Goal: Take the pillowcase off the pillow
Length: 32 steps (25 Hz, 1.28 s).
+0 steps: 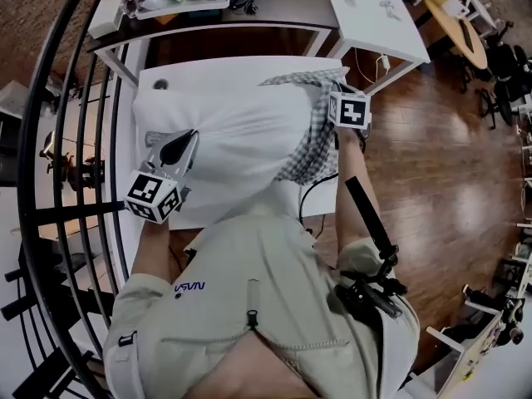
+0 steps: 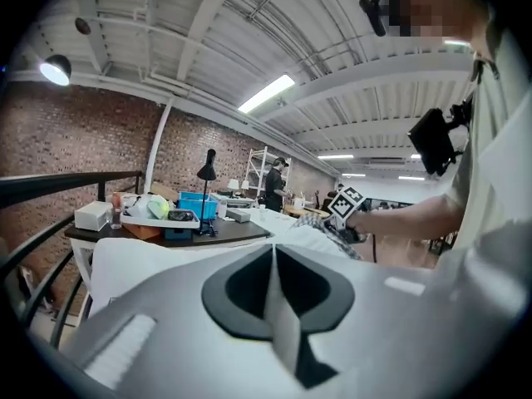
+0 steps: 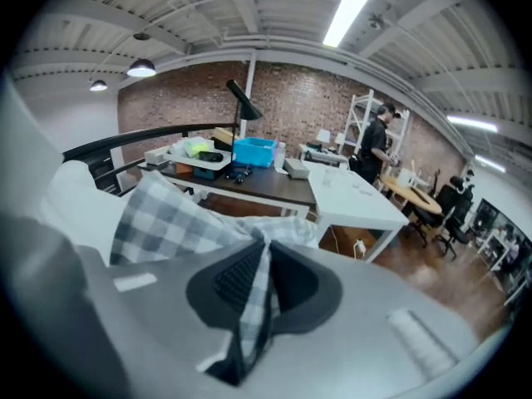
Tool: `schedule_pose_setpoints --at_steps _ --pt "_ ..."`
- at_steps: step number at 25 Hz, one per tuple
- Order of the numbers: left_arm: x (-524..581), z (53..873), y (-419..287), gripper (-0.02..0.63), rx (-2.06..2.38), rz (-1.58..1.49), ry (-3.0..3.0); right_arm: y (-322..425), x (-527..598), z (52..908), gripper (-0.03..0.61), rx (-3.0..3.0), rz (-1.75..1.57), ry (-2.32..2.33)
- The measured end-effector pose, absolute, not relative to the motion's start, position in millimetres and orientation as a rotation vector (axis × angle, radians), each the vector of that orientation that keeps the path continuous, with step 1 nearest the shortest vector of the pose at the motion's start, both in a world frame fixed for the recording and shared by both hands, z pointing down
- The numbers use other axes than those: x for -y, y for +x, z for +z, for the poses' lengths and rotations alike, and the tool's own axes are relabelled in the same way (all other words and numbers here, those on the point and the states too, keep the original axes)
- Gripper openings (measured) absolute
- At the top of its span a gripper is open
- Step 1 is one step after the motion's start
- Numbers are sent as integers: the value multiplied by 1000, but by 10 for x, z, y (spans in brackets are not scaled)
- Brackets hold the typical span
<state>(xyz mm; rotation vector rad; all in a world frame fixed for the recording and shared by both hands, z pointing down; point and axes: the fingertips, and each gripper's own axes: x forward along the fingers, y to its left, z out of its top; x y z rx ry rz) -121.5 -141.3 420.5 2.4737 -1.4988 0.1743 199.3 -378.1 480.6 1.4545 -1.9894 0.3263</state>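
A white pillow (image 1: 241, 140) lies across a small white table (image 1: 208, 71). A grey-and-white checked pillowcase (image 1: 314, 144) covers only its right end, bunched up. My left gripper (image 1: 179, 144) is at the pillow's near left corner; in the left gripper view its jaws (image 2: 272, 260) are shut on a fold of the white pillow fabric (image 2: 281, 314). My right gripper (image 1: 332, 98) is at the pillow's far right end. There the jaws (image 3: 264, 260) are shut on a pinch of the checked pillowcase (image 3: 166, 214), which hangs through them.
A black railing (image 1: 50, 181) curves along the left. A dark desk (image 1: 208, 15) with bins and a white table (image 1: 374, 15) stand behind. Wooden floor (image 1: 449, 156) lies to the right. A cable (image 1: 312, 194) hangs at the table's near edge. A person (image 3: 378, 135) stands far off.
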Motion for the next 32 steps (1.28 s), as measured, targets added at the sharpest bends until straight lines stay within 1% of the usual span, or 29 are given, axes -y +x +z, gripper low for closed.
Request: schedule_pose_setpoints --at_steps 4,8,10,12,13,15,18,20,25,27,29,30,31,32 --pt "1688 4646 -1343 15 1523 166 2378 1933 3746 5025 20 2008 363 1447" --pt "1950 4854 -1285 33 1527 305 2434 1671 3745 4894 33 2163 289 1390" --pt "2034 4803 -1245 71 1526 344 2471 1586 3665 4750 88 2240 261 1370" --pt "2075 4689 -1198 92 1520 373 2518 1550 3519 4579 116 2306 257 1383" --pt "2068 4617 -1161 132 1516 396 2549 1545 3423 4495 130 2334 251 1398" --pt "1987 4449 -1035 193 1500 439 2623 1561 3184 4367 133 2368 233 1437" --pt "1754 4265 -693 216 1412 451 2733 1612 2717 4351 132 2367 225 1499" --pt "1584 4293 -401 240 1310 489 2779 1609 2377 4461 133 2348 257 1524" --pt "1308 4836 104 288 1150 689 2750 1478 1673 4897 182 2286 343 1511" --pt "1221 5186 167 290 1137 884 2712 1427 1486 5133 202 2256 386 1485" --pt "1165 5448 185 290 1142 1087 2705 1384 1370 5388 206 2226 442 1448" --pt "1167 5527 177 280 1154 1157 2702 1372 1358 5513 207 2207 459 1432" --pt "1187 5571 157 231 1172 1202 2699 1363 1374 5632 206 2184 464 1417" --pt "1216 5581 132 169 1191 1224 2697 1355 1411 5740 207 2157 455 1403"
